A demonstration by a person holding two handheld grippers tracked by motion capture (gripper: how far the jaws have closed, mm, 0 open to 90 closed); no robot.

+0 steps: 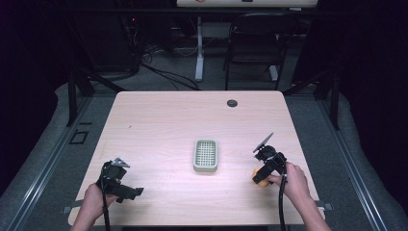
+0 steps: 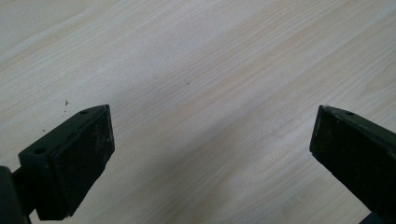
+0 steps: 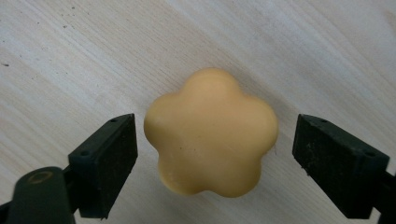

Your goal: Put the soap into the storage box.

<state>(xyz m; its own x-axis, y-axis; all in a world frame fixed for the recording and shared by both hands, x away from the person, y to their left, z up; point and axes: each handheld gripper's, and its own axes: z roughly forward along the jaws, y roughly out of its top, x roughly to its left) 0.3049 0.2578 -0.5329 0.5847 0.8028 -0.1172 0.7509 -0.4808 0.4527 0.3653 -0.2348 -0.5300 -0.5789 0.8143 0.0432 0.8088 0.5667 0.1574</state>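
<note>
Between right gripper jaws, spread and not yet touching: soap. Grasp step; next, pinch, lift toward dish. Left gripper spread, idle.

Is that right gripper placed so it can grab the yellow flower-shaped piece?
Probably yes. The right gripper has a jaw on either side of the flower-shaped piece, small gaps remain, and nothing on the table blocks it.

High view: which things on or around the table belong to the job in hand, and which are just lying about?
In the job:
- yellow flower-shaped soap bar, between the right hand-held gripper's jaws, not yet pressed
- pale green slotted soap dish, probably its destination

Lying about:
- left hand-held gripper, open over bare pale wooden table
- black folding chair behind the table
</note>
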